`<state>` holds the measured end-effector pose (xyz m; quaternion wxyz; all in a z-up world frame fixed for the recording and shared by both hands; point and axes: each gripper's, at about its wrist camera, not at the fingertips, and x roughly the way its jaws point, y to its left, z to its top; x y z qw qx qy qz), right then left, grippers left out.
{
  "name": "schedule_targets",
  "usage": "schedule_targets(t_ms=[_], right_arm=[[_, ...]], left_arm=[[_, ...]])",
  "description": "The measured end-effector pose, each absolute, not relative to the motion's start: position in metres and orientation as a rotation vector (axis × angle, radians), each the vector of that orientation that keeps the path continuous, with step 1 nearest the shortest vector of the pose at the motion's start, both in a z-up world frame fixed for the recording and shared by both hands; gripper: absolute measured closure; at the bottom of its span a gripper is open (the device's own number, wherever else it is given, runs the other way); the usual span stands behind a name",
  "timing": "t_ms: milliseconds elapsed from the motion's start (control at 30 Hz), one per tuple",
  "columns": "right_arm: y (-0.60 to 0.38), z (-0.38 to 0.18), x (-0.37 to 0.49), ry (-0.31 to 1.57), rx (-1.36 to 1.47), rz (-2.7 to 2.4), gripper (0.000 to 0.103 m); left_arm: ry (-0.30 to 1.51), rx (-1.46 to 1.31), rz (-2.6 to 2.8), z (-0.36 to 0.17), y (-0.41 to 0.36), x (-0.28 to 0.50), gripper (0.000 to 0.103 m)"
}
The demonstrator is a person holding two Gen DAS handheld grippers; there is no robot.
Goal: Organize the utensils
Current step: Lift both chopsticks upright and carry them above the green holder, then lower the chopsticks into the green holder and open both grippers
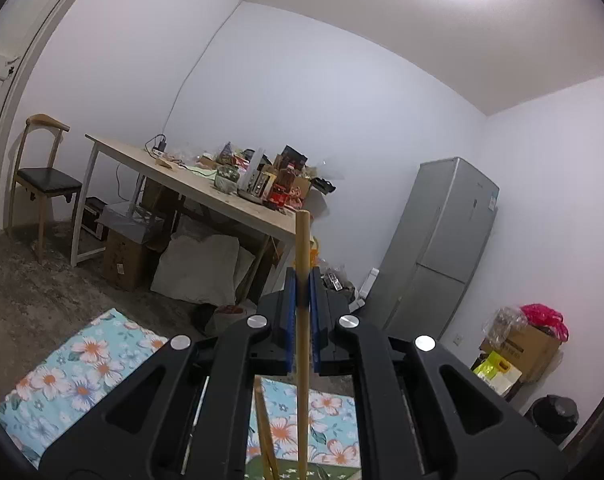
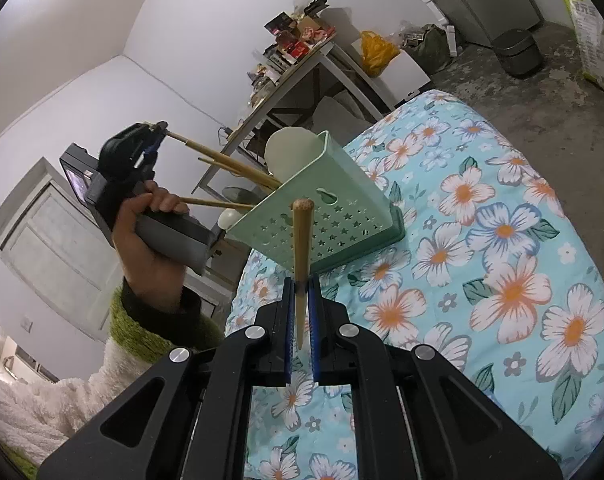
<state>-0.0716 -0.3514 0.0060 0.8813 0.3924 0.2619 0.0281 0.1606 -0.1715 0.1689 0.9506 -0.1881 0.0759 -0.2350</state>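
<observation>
My left gripper [image 1: 302,286] is shut on a long wooden chopstick [image 1: 302,248] that runs down between the jaws. In the right wrist view the left gripper [image 2: 158,136] holds that chopstick [image 2: 222,158] with its lower end inside a green perforated utensil holder [image 2: 325,216] on the floral cloth [image 2: 501,240]. The holder also contains other chopsticks and pale spoons [image 2: 290,148]. My right gripper [image 2: 302,288] is shut on another wooden chopstick [image 2: 301,248], held upright just in front of the holder.
A cluttered wooden table [image 1: 206,192] stands behind with a chair [image 1: 42,184], boxes and bags under it. A grey fridge [image 1: 441,248] and a black bin [image 1: 557,416] are at the right. The floor is bare concrete.
</observation>
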Motion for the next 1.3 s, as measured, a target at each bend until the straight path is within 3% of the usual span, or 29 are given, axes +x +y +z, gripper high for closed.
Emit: schedule_targets(t_ms=[100,200,333,733,1133,1300], right_arm=[[-0.353,0.007,-0.075,0.543,0.816,0.052,0.096],[-0.352,0.006,-0.078,0.546,0.813,0.046,0.096],[-0.350,0.005,-0.078,0.560,0.808,0.040,0.096],[-0.340,0.057,-0.073,0.473,0.634,-0.022,0.096],[-0.309,0.165,-0.045,0.292,0.321,-0.014,0.096],[-0.292,0.185,-0.019,0.278,0.211,-0.035,0.096]], left_arm=[[0.165,-0.361,-0.486,0.160,-0.179,0.158,0.096],[0.157,-0.351,-0.486,0.155,-0.178,0.153,0.077],[0.138,-0.359,-0.480,0.155,-0.167,0.145,0.060],[0.177,-0.304,-0.540,0.174,-0.100,0.116,0.028],[0.578,-0.087,-0.536,0.060,-0.034,0.098,0.022],[0.623,-0.028,-0.530,0.036,-0.026,0.083,0.022]])
